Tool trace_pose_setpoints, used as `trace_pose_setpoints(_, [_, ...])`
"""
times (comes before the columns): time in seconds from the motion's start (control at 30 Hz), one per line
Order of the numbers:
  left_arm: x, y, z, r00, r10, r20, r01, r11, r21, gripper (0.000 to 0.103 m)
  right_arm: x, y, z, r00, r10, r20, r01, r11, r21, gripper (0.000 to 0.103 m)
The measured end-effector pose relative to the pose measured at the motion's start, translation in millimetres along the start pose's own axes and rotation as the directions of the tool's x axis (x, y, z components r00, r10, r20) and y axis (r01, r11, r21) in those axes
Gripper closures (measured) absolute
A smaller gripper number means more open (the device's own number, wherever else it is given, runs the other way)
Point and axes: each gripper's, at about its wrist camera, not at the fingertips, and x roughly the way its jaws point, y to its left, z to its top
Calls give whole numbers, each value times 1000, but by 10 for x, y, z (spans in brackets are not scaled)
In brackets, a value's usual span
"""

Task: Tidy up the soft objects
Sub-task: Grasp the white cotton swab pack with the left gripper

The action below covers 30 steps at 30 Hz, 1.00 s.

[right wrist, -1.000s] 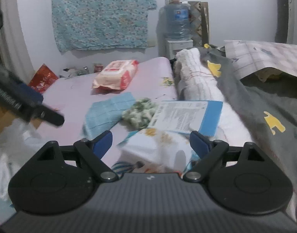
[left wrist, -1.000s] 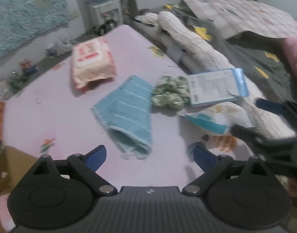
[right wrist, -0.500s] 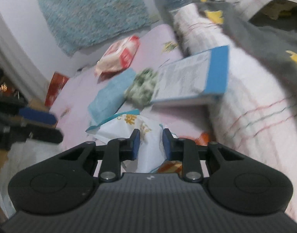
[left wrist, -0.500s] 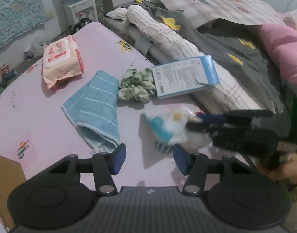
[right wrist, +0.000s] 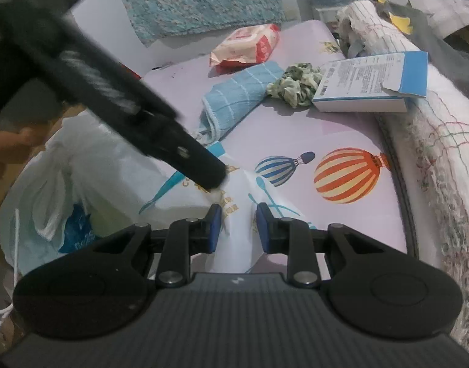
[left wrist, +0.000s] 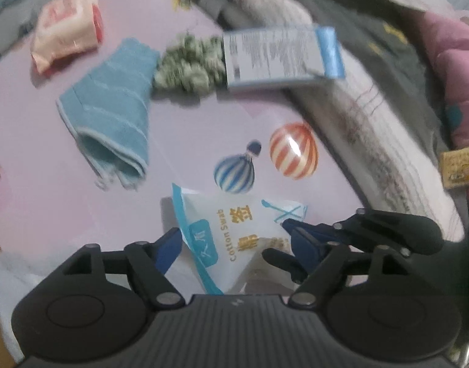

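**Cotton swab bag pinched at the near edge of the bed**

The cotton swab bag [left wrist: 231, 239] lies at the near edge of the pink bed sheet [right wrist: 326, 132], just in front of two printed balloons. The right gripper [right wrist: 238, 228] has its fingers clamped on a fold of the bag. The left gripper [left wrist: 234, 253] points down over the same bag; its fingers are spreading apart with the bag between them, and one fingertip touches the bag's top in the right wrist view. Farther back lie a folded blue towel [right wrist: 237, 95], a green scrunchie [right wrist: 296, 84] touching it, and a blue-and-white box [right wrist: 369, 82] leaning on a rolled blanket [right wrist: 443, 128]. A wipes pack [right wrist: 250, 44] sits beyond the towel. A white plastic bag [right wrist: 65, 184] hangs beside the bed.
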Motion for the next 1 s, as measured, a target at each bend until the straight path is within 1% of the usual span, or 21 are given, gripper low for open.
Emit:
trace_pose_setpoints(0.03, [51,4,11,1000,-3,-15,3,1000,-12,23,-26,3,-23,1000,7,5,-7,1000,0,75])
trace_pose_setpoints(0.1, [134,10,23,999,1,-34,-2,1000,-27,22,-60,-14,-46,1000,23,12,-23,1000,14,65])
trace_pose_setpoints(0.13, [162,19,27,999,2,-39,-3,999,-33,21,-90,-27,-57,999,27,19,-27,999,23,58])
trace_pose_setpoints(0.17, [183,30,31,999,-3,-43,2,999,-42,21,-126,-39,-76,999,32,29,-33,999,32,54])
trace_pose_setpoints(0.2, [203,39,36,999,-8,-45,6,999,-51,21,-155,-49,-90,999,38,38,-39,998,41,52])
trace_pose_setpoints(0.23, [212,48,38,999,-9,-47,7,998,-58,21,-179,-60,-101,998,38,46,-40,998,50,47])
trace_pose_setpoints(0.27, [215,56,39,999,-10,-48,7,998,-61,22,-204,-69,-116,998,26,56,-29,998,58,37])
trace_pose_setpoints(0.3, [222,65,45,999,-12,-49,8,998,-65,22,-218,-68,-129,998,7,62,-11,998,62,32])
trace_pose_setpoints(0.33, [224,71,46,999,-13,-50,9,998,-68,22,-217,-71,-145,998,-16,65,12,998,60,29])
trace_pose_setpoints(0.37, [229,76,43,998,-17,-52,13,997,-70,22,-200,-79,-158,998,-30,61,26,998,58,29])
trace_pose_setpoints(0.43, [232,68,52,998,-26,-53,22,997,-73,23,-127,-120,-171,999,-31,37,28,996,81,28])
trace_pose_setpoints(0.5, [225,52,50,998,-27,-52,23,997,-77,23,-62,-124,-185,999,-32,25,30,996,80,29])
trace_pose_setpoints(0.53, [216,45,49,998,-26,-52,22,997,-78,23,-41,-113,-186,999,-43,23,41,996,75,33])
trace_pose_setpoints(0.57, [208,36,47,999,-22,-50,18,997,-79,23,-43,-94,-186,998,-54,26,52,997,64,43])
trace_pose_setpoints(0.6, [195,31,44,999,-27,-47,23,996,-83,23,-51,-80,-174,998,-53,31,51,997,60,50])
trace_pose_setpoints(0.63, [177,28,37,998,-32,-45,28,996,-89,23,-66,-76,-158,999,-29,31,26,997,68,61])
trace_pose_setpoints(0.67, [154,27,26,998,-41,-39,37,995,-93,23,-83,-77,-147,999,-22,28,20,996,84,62])
trace_pose_setpoints(0.83, [17,1,-80,996,-84,1,84,991,-102,25,-193,-5,-191,997,-61,41,58,995,85,66])
trace_pose_setpoints(0.93, [-107,-33,-168,994,-108,29,111,988,-111,26,-315,33,-245,995,-73,65,67,993,93,67])
trace_pose_setpoints(1.0, [-242,-59,-236,989,-137,54,142,983,-117,27,-430,66,-264,994,-76,83,68,992,103,67])
